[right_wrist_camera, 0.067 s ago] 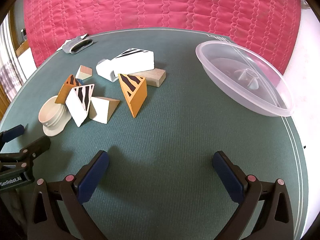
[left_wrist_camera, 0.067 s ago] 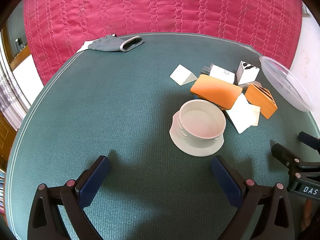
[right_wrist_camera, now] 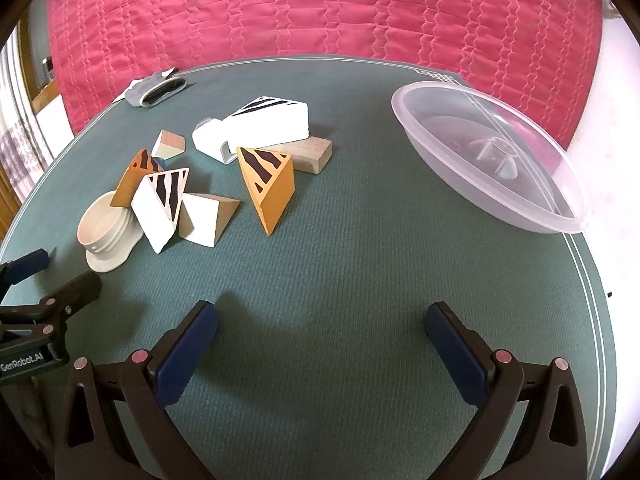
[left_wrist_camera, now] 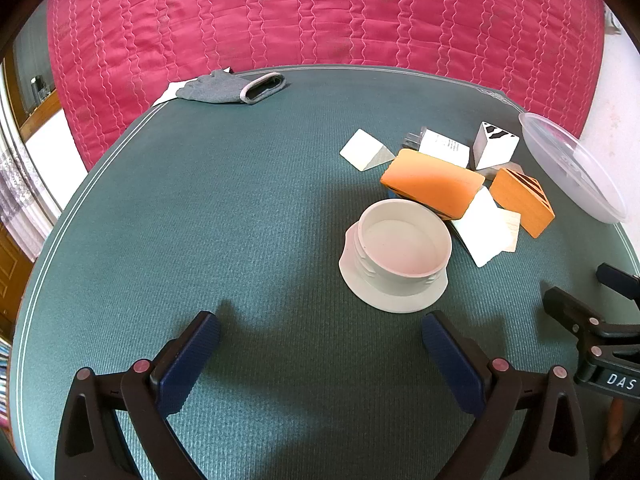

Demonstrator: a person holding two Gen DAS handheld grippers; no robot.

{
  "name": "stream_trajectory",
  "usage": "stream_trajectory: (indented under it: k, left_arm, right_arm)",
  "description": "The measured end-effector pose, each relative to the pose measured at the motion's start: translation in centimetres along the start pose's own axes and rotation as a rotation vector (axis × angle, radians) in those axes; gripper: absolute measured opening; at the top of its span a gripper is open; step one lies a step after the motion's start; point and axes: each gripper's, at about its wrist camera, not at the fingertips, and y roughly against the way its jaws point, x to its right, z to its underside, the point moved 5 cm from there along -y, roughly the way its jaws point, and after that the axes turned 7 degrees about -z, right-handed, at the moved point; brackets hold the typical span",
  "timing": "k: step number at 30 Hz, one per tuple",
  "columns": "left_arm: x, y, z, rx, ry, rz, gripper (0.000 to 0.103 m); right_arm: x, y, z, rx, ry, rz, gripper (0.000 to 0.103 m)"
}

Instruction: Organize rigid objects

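A pile of rigid pieces lies on the green table mat point(left_wrist_camera: 200, 208): a cream round lid point(left_wrist_camera: 396, 256), orange wedges point(left_wrist_camera: 432, 184) point(right_wrist_camera: 268, 184), white striped wedges point(right_wrist_camera: 160, 204) point(right_wrist_camera: 272, 124), a plain wooden block point(right_wrist_camera: 308, 154) and a white charger point(left_wrist_camera: 444, 146). A clear plastic bowl point(right_wrist_camera: 488, 164) sits at the right edge of the mat. My left gripper point(left_wrist_camera: 320, 334) hovers open just short of the cream lid, nothing between its fingers. My right gripper point(right_wrist_camera: 320, 324) is open over bare mat, between the pile and the bowl.
A grey glove point(left_wrist_camera: 236, 88) lies on a white paper at the far edge of the mat. A red quilted cover point(left_wrist_camera: 320, 12) rises behind the table. Each gripper shows at the edge of the other's view.
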Motion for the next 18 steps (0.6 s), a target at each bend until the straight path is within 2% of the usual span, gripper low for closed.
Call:
stream_trajectory:
  k: [18]
  left_arm:
    - [0.29, 0.03, 0.01, -0.002, 0.004, -0.002, 0.103]
  right_arm:
    - [-0.21, 0.26, 0.20, 0.000, 0.008, -0.001, 0.103]
